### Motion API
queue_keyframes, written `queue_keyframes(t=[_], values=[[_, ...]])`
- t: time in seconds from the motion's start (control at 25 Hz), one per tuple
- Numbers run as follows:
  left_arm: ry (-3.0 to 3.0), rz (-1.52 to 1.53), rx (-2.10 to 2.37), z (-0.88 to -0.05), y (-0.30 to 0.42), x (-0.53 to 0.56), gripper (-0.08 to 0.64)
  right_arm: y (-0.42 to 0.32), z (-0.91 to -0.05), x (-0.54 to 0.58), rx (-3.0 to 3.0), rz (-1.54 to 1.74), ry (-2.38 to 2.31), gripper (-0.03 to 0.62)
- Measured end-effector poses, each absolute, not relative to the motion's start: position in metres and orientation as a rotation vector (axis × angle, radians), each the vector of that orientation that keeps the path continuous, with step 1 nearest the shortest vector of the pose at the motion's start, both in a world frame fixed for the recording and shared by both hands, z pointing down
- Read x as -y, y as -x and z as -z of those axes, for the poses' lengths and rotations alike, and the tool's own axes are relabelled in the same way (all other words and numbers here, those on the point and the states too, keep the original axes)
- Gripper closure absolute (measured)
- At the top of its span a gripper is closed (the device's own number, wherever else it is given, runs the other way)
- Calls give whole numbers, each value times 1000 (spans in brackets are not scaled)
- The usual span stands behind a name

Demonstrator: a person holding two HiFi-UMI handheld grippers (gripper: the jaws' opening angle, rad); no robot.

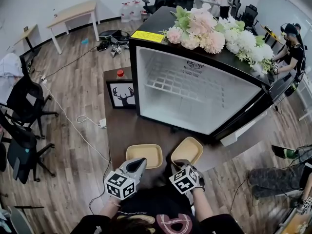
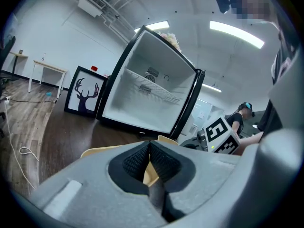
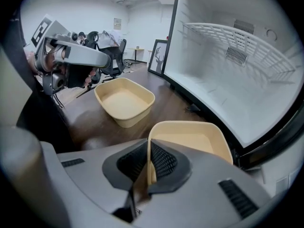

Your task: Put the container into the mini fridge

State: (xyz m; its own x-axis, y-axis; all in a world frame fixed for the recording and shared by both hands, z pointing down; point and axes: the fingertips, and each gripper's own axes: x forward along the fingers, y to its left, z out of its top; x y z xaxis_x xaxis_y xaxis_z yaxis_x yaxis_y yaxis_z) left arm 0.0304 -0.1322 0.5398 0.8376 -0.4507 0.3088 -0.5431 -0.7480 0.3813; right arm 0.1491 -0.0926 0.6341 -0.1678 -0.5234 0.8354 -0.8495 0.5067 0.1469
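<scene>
Two shallow yellow containers sit side by side at the front of the dark table (image 1: 122, 126), before the open mini fridge (image 1: 195, 89) with its white inside and wire shelf. My left gripper (image 1: 138, 163) is shut on the near rim of the left container (image 1: 144, 155); in the left gripper view a yellow sliver shows between the pads of the left gripper (image 2: 148, 148). My right gripper (image 3: 148, 148) is shut on the near rim of the right container (image 3: 190, 139), which lies close to the fridge's opening (image 3: 228, 56). The left container (image 3: 124, 101) lies beyond it.
Pink and white flowers (image 1: 214, 33) lie on the fridge top. A framed deer picture (image 1: 122, 94) and a red-capped bottle (image 1: 120, 73) stand left of the fridge. Office chairs (image 1: 24, 106) and a cable are on the floor at left; a person (image 1: 292, 52) sits at the far right.
</scene>
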Motion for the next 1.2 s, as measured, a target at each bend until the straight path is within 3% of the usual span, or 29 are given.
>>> queue_keyframes(t=[1.2], values=[[-2556, -242, 703, -542, -38, 134, 551, -166, -556, 128, 1830, -207, -1022, 568]])
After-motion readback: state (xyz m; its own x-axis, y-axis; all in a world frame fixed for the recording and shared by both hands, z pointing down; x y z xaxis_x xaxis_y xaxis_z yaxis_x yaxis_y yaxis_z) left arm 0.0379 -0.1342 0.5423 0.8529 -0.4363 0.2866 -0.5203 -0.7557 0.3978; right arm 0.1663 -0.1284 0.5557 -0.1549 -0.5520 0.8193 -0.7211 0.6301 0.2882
